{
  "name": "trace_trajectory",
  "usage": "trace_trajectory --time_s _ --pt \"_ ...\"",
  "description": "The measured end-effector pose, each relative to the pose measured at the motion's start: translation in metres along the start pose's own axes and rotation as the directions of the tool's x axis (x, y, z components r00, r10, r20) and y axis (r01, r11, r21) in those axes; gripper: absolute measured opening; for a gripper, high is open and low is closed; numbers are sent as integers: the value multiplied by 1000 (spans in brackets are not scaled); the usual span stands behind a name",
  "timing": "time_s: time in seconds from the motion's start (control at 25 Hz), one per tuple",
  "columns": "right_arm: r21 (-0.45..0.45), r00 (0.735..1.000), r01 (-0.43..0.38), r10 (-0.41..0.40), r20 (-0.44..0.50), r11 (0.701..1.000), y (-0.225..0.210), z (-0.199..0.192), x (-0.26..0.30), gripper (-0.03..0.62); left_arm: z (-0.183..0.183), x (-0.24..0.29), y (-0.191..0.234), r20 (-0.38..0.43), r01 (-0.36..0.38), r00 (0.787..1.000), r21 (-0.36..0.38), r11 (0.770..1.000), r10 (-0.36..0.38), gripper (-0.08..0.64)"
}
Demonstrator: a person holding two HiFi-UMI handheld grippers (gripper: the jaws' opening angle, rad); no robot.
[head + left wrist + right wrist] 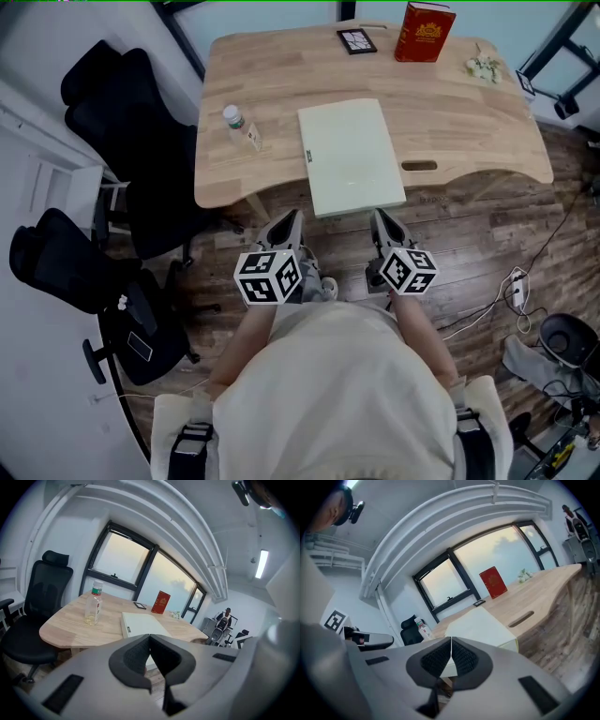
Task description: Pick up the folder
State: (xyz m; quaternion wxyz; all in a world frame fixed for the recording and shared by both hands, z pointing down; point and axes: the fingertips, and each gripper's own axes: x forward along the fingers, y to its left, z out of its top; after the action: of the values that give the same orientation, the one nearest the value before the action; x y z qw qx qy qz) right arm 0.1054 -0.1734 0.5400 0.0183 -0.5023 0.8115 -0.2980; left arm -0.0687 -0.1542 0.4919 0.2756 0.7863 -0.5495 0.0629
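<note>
Lying lengthwise toward the person (328,394), the folder (352,157) overhangs the table (469,122) (left gripper (292,218), right gripper (380,217) closed).

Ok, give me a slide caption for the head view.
Left gripper and right gripper, both shut, face the folder overhanging the table.

The table (450,112) is pale wood, matt, with visible grain; the floor (487,234) is darker wood planking. The folder (349,155) looks smooth, off-white, faintly glossy. The bottle (234,120) is clear plastic. The left gripper (150,639) and right gripper (451,641) have matt grey plastic shells, their fingers (133,658) faced in black, finely ribbed material.
</note>
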Motion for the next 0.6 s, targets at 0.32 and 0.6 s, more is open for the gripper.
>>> trace_trajectory --time_s 0.32,0.6 --pt "282 999 -43 36 31 958 -24 -19 10 20 2 13 2 -18 33 999 10 999 -32 20" --pt "515 998 -47 21 55 856 -49 -38 16 116 8 29 10 -32 52 998 12 999 -51 20"
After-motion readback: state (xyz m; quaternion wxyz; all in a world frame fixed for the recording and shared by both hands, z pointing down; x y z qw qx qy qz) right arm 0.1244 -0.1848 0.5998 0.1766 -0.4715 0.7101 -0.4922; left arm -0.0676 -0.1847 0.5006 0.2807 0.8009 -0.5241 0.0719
